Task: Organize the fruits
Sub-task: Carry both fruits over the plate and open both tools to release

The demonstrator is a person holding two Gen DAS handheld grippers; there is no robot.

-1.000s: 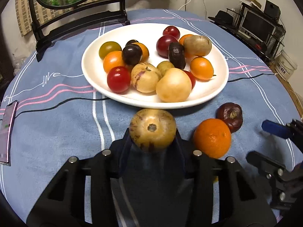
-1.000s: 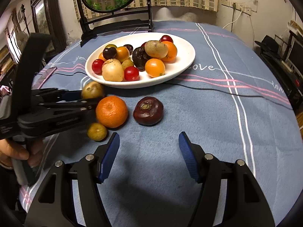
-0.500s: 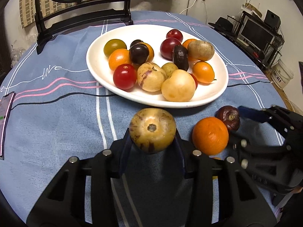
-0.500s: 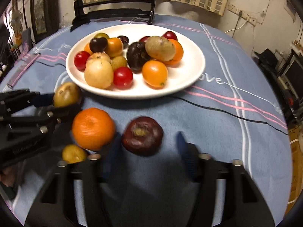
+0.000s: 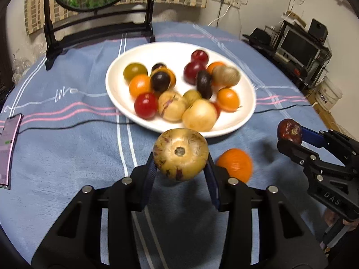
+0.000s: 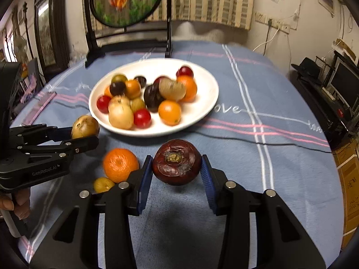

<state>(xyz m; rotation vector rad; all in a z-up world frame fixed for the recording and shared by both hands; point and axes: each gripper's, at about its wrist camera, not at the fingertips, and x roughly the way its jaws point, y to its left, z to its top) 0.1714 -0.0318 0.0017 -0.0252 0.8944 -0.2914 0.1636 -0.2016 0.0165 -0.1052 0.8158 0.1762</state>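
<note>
My left gripper (image 5: 180, 168) is shut on a yellow fruit with purple streaks (image 5: 180, 154), held above the cloth just short of the white plate (image 5: 116, 83). The plate holds several fruits. My right gripper (image 6: 176, 172) is shut on a dark maroon fruit (image 6: 176, 161), lifted off the table; that fruit also shows in the left wrist view (image 5: 289, 131). An orange (image 6: 120, 164) and a small yellow-brown fruit (image 6: 103, 184) lie on the cloth between the grippers. In the right wrist view the left gripper (image 6: 86, 134) and its fruit (image 6: 85, 126) sit at the left.
The round table has a blue striped cloth (image 5: 67, 148). A phone (image 5: 9, 152) lies at its left edge. A black stand with an oval picture (image 6: 128, 2) stands behind the plate. A black cable (image 6: 258, 142) runs across the cloth. Shelves with electronics (image 5: 300, 44) stand at the right.
My right gripper moved in, shut on the dark maroon fruit and lifted it off the cloth. My left gripper rose slightly with the yellow fruit held.
</note>
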